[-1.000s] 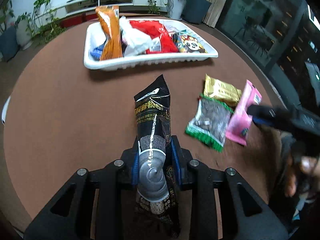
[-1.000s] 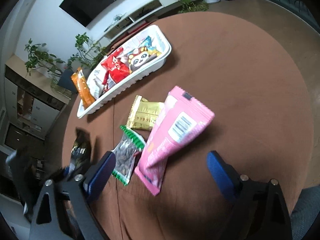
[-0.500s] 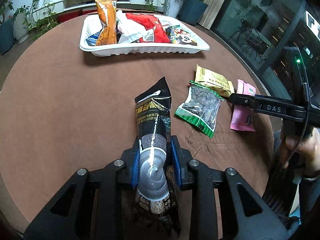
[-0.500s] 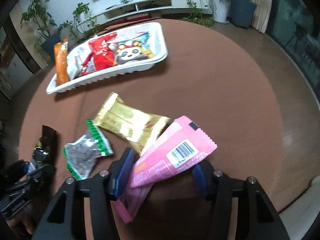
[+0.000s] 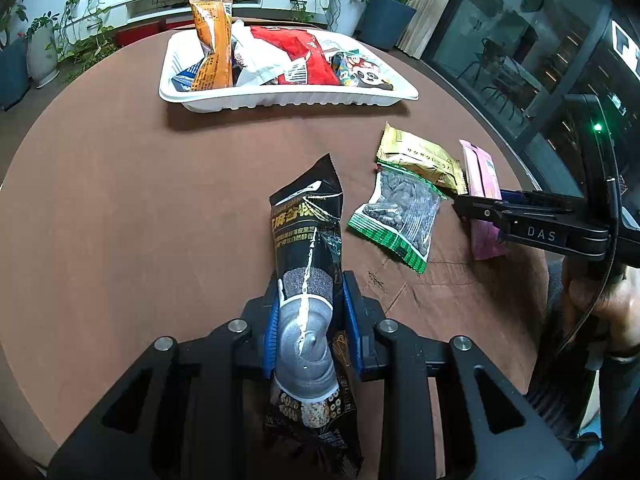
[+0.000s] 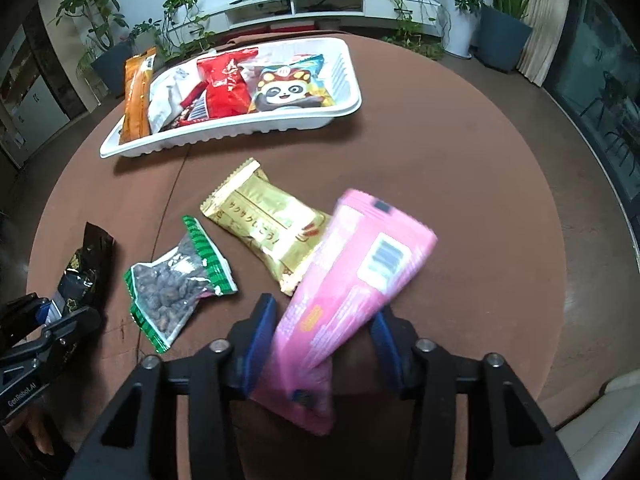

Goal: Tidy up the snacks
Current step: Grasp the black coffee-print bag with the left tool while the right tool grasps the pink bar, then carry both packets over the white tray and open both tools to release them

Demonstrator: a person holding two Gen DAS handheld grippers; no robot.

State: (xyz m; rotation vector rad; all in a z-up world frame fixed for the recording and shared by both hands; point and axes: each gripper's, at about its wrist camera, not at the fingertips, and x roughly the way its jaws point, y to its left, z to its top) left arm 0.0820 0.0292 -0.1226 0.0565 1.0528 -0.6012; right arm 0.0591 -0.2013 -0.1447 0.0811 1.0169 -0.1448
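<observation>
My left gripper (image 5: 310, 320) is shut on a black snack packet (image 5: 308, 248), held over the brown round table (image 5: 120, 200). My right gripper (image 6: 324, 336) has its jaws around a pink snack packet (image 6: 356, 280), which looks lifted and blurred; it shows edge-on in the left wrist view (image 5: 482, 188). A gold packet (image 6: 268, 224) and a green-edged packet of dark nuts (image 6: 176, 280) lie on the table between the grippers. A white tray (image 5: 280, 100) at the far side holds several snacks, among them an orange packet (image 5: 212, 40), a red one (image 5: 296, 52) and a panda packet (image 6: 288, 88).
The table edge curves close on the right, with bare floor (image 6: 592, 160) beyond. Potted plants (image 6: 504, 32) and a low white shelf (image 6: 320, 4) stand behind the tray. A hand (image 5: 600, 300) holds the right gripper's handle.
My right gripper has come down over the pink packet and narrowed around it; the packet now tilts up and blurs. The left gripper still holds the black packet and sits slightly farther from the tray.
</observation>
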